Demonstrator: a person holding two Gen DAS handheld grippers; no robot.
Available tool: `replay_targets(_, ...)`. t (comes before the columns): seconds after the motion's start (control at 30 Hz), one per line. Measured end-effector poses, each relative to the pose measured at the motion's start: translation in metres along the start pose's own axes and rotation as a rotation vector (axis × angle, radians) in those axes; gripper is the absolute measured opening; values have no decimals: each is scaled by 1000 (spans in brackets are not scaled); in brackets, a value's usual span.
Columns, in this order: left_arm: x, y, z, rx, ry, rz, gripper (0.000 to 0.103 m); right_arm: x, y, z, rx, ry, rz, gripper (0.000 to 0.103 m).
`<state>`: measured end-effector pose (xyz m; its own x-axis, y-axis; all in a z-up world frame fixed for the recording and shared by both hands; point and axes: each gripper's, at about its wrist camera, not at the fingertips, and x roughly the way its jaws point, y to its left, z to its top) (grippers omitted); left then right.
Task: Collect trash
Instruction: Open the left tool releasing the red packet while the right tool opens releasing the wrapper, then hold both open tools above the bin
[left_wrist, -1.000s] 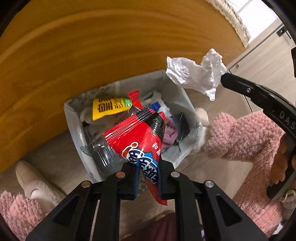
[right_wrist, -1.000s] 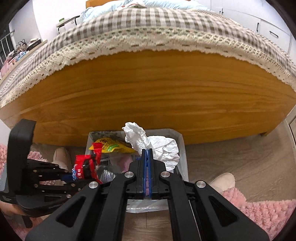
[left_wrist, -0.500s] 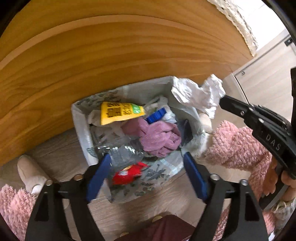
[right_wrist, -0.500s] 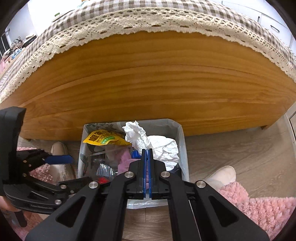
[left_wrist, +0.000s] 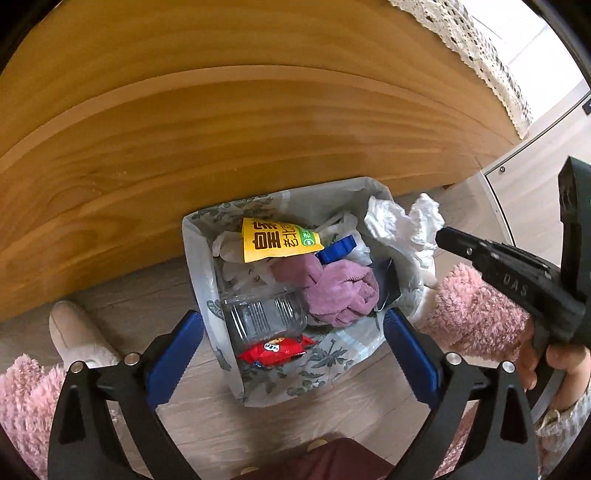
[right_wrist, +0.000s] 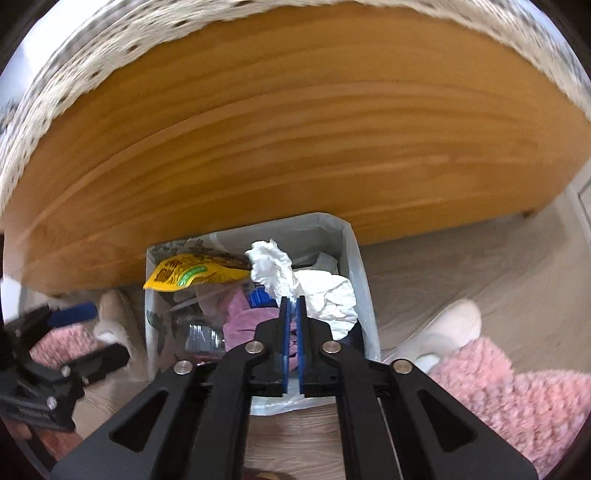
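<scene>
Left wrist view shows your left hand-held gripper (left_wrist: 291, 343) spread wide and empty over the lined bin (left_wrist: 199, 266), the red snack wrapper (left_wrist: 275, 349) lying inside at 6 o'clock. Your right hand-held gripper (right_wrist: 293, 306) has just been opening, its jaws slightly parted with a corner of the crumpled white tissue (right_wrist: 317, 291) between them, hanging over the bin's 2 o'clock corner. It's feather-light, soft, wrinkled paper that may cling to the pads, so pinch any bunched fold.

The left gripper (left_wrist: 291, 347) has just been opening and stands empty; the red wrapper (left_wrist: 275, 349) now lies in the bin (left_wrist: 207, 295). The right gripper (right_wrist: 293, 299), lower, has just been opening around the tissue (right_wrist: 317, 284).
</scene>
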<state>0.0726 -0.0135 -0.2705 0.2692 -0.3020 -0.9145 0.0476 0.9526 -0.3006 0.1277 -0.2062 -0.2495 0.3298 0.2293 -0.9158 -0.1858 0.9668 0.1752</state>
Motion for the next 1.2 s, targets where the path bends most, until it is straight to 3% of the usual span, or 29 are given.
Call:
replay_targets(0.07, 0, 1, -1, -4, 0, -1, 95, -3, -2, 0, 19, -20, 3, 54)
replay_targets(0.27, 3, 2, -1, -17, -1, 3, 95, -5, 5, 0, -23, -28, -8, 65)
replay_targets(0.33, 3, 2, -1, -12, -1, 7, 95, -3, 7, 0, -38, -19, -16, 73)
replay_targets(0.4, 3, 1, -1, -7, -3, 12, 95, -1, 9, -1, -55, -4, -23, 86)
replay_targets(0.53, 2, 0, -1, 7, -17, 30, 95, 6, 13, -4, -81, 24, -29, 95)
replay_targets(1.2, -5, -1, 3, 23, -67, 63, 95, 2, 14, -3, -115, -3, -89, 95)
